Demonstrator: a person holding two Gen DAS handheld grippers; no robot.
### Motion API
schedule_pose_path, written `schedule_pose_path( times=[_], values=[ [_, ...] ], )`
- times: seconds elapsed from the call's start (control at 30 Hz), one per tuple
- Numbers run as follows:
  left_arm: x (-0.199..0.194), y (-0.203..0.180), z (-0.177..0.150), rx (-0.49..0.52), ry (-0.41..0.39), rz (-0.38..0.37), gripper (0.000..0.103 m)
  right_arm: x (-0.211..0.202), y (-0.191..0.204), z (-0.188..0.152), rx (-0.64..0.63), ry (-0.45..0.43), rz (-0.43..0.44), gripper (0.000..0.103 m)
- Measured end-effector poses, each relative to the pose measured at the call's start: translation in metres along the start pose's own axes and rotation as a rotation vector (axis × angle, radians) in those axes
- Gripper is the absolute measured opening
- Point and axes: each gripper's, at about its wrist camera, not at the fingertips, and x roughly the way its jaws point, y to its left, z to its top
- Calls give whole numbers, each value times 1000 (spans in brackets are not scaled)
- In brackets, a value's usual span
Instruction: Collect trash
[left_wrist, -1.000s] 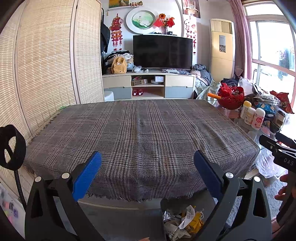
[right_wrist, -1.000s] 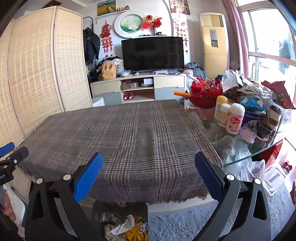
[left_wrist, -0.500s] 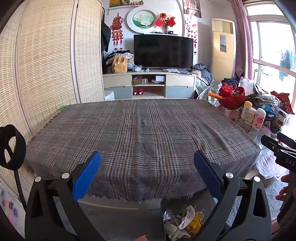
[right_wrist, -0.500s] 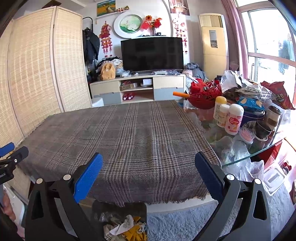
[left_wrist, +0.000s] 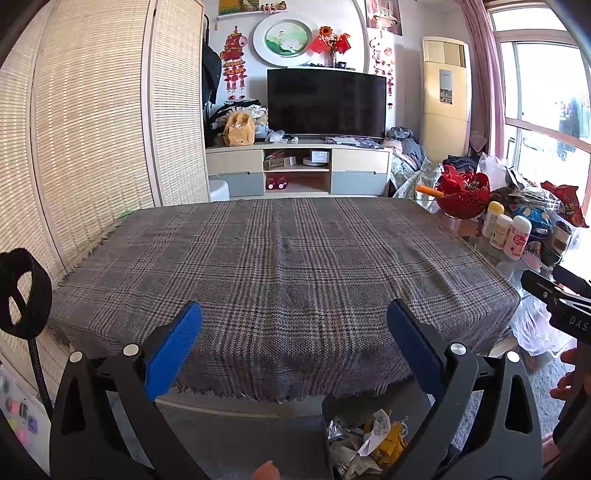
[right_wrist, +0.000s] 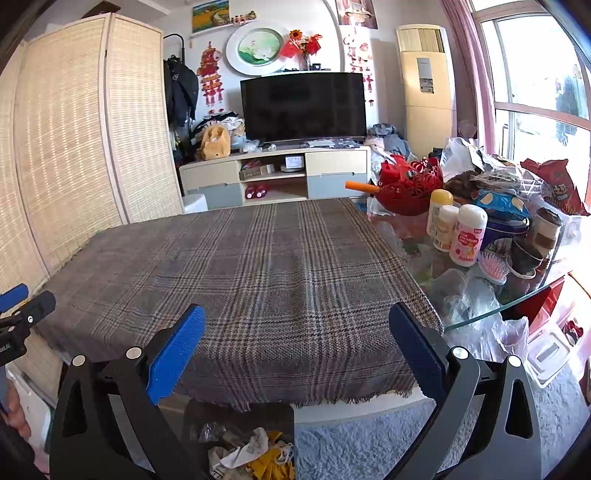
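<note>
A dark trash bin (left_wrist: 334, 408) stands on the floor below the table's near edge, holding crumpled paper and yellow wrappers (left_wrist: 373, 439); it also shows in the right wrist view (right_wrist: 240, 417) with the same trash (right_wrist: 258, 458). My left gripper (left_wrist: 293, 317) is open and empty above the near edge of the plaid tablecloth (left_wrist: 280, 258). My right gripper (right_wrist: 295, 317) is open and empty, over the same cloth (right_wrist: 240, 266). Each gripper shows at the edge of the other's view.
At the table's right end, on glass, stand a red basket (right_wrist: 406, 184), three bottles (right_wrist: 456, 229), snack bags (right_wrist: 498, 203) and cups. A TV cabinet (left_wrist: 295, 166) stands behind. A folding screen (left_wrist: 92, 129) is on the left. A rug (right_wrist: 369, 435) lies below.
Both views have drifted very slightly; the grippers stay open and empty over the table's near edge. Nothing on the table or in the bin has moved.
</note>
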Motion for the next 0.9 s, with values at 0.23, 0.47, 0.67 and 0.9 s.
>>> schedule_pose_path(
  times=[0.23,0.47,0.67,0.9],
  values=[
    [3,1,1,-5,32,-16,95,-1,-2,-1,0,-2,-2,100],
    [0,-5,-1,30,2,3,95,1,-3,-1,2,6,-3,100],
    [0,-3,1,29,-2,17,95,1,-1,-1,-3,7,-2,100],
    [10,6,2,-4,45,24,95,4,0,-2,-4,14,-5,100]
  ],
)
